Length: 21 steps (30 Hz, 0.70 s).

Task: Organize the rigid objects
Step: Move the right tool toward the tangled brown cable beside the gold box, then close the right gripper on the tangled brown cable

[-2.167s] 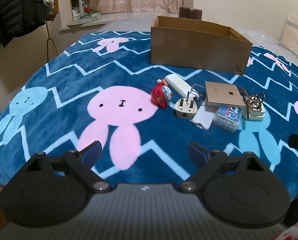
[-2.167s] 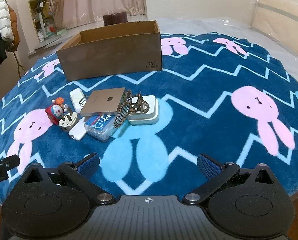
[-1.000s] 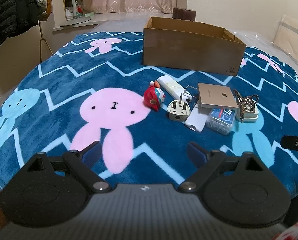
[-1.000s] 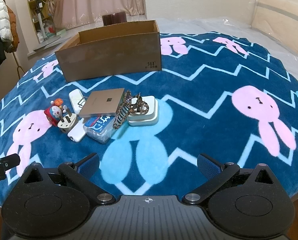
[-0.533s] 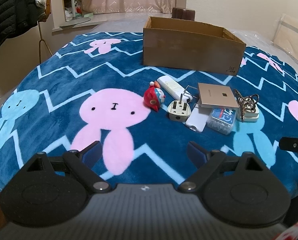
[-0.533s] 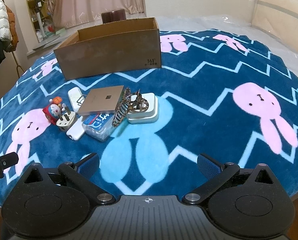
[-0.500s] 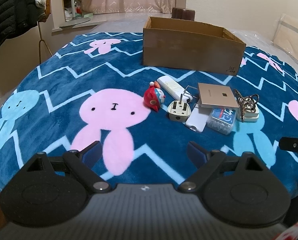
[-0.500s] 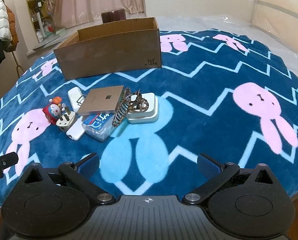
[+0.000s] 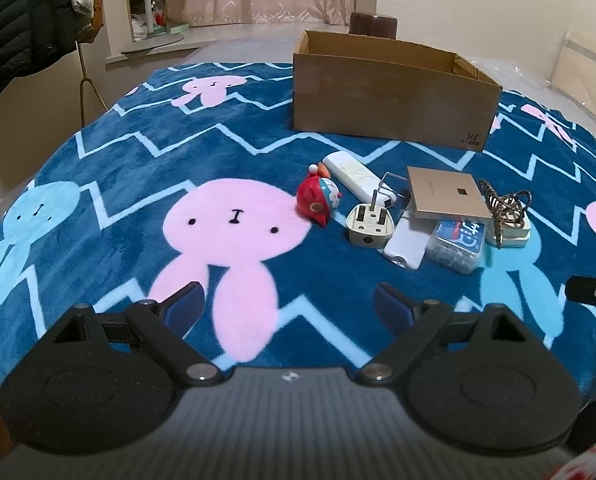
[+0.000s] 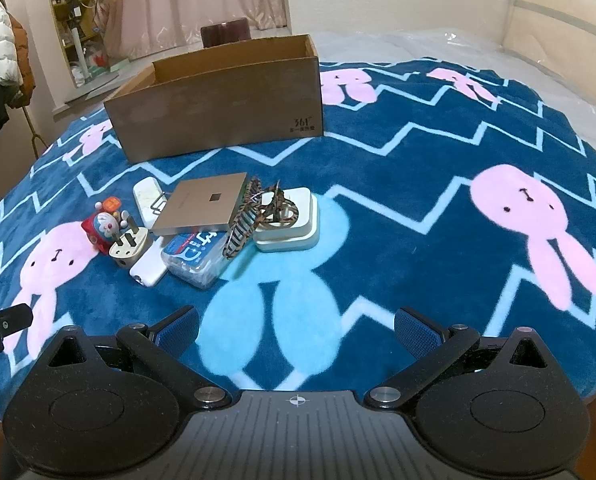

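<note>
Little has shifted over the past two seconds: both tongs have eased only slightly nearer the cluster of small items, which lie exactly where they were on the bed's blue rabbit-print blanket. Left tongs hang spread and empty above a pink rabbit, well short of the pile; at the right edge of the left wrist view a black tip of the other tool pokes in. From left to right in that view, a red cartoon figurine lies on its side just beside a white oblong device, then a white three-pin plug rests prongs-up, touching a white power bank. A flat tan box sits tilted on top of the power bank and a clear blue-labelled pack, and a leopard-print hair claw rests on a white square case. Behind them all, apart from the pile, an open cardboard box stands upright. Right tongs are likewise spread wide, gripping nothing, poised above a light-blue rabbit, with the figurine, plug, power bank, pack, tan box, hair claw, white case and cardboard box ahead and to their left.
</note>
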Motion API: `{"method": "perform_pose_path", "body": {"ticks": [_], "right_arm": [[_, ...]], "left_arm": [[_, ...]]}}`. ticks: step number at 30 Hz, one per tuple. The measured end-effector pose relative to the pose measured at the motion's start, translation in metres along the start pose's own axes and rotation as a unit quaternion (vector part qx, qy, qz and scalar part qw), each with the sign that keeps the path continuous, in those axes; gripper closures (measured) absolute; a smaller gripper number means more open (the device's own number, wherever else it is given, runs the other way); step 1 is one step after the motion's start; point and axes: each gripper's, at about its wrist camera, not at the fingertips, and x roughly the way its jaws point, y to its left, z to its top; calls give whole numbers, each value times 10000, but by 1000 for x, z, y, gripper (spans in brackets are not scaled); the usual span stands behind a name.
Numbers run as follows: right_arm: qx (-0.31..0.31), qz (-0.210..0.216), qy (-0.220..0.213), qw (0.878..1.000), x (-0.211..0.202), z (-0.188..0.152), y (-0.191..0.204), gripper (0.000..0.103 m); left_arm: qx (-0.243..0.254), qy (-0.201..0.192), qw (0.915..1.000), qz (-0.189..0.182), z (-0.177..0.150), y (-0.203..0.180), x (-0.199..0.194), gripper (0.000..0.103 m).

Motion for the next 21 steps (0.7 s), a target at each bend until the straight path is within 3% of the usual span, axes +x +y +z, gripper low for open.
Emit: {"method": "perform_pose_path", "body": {"ticks": [9,16,21], "right_arm": [[7,26,-45,10000,12,4,0,2],[-51,29,-230,9997,22,10,5,2],[-61,95,-451,9989,30,16,10,2]], "left_arm": [[36,-74,9999,-120,6,3,14,14],[-42,-349,9994,-80,13,8,25,12],[221,-465,9986,-111,17,8,35,12]]}}
